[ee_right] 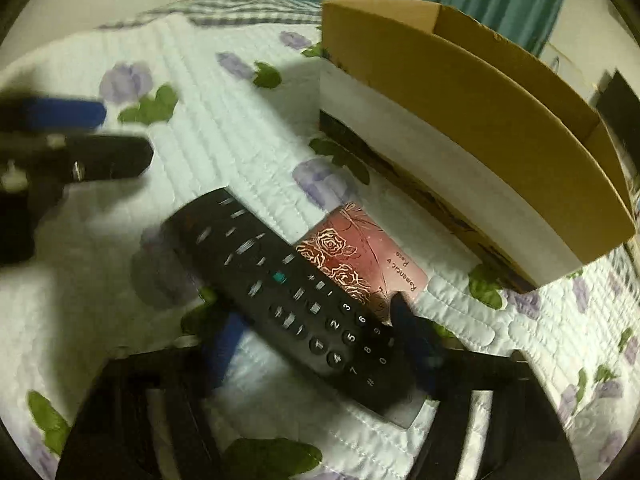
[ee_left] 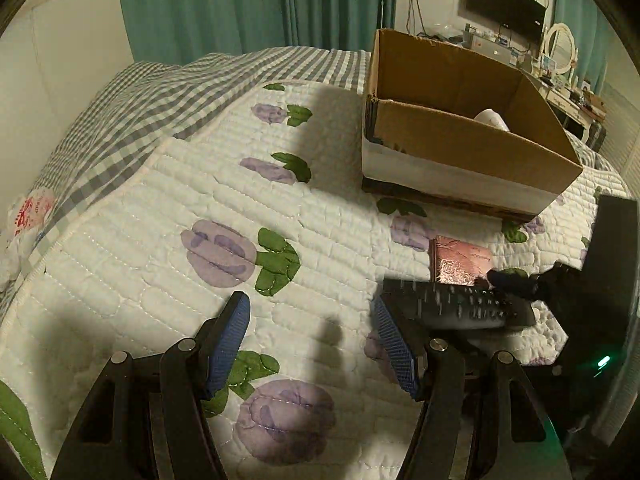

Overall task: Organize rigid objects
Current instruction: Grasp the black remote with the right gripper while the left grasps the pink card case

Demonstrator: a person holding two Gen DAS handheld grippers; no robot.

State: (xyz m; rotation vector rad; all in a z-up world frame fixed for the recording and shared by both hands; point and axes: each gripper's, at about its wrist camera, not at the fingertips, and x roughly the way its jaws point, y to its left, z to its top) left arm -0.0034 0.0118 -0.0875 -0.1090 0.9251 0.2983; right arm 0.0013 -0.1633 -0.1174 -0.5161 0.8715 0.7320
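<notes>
A black remote control (ee_right: 304,300) lies slanted on the flowered quilt, its far part over a pink rose-printed card box (ee_right: 360,260). My right gripper (ee_right: 320,320) straddles the remote's number-key end, with its blue pads against both long sides. In the left wrist view the same remote (ee_left: 472,304) and pink box (ee_left: 460,260) lie just right of my left gripper (ee_left: 310,304). That gripper is open over bare quilt with nothing between its fingers. It also shows blurred at the left of the right wrist view (ee_right: 126,132). An open cardboard box (ee_left: 460,140) stands behind, with a white object (ee_left: 492,118) inside.
The bed carries a white quilt (ee_left: 160,220) with purple flowers and a grey checked blanket (ee_left: 140,96) further back. A printed plastic bag (ee_left: 28,216) lies at the bed's left edge. Green curtains, a wall television (ee_left: 504,12) and a dresser with a mirror stand beyond.
</notes>
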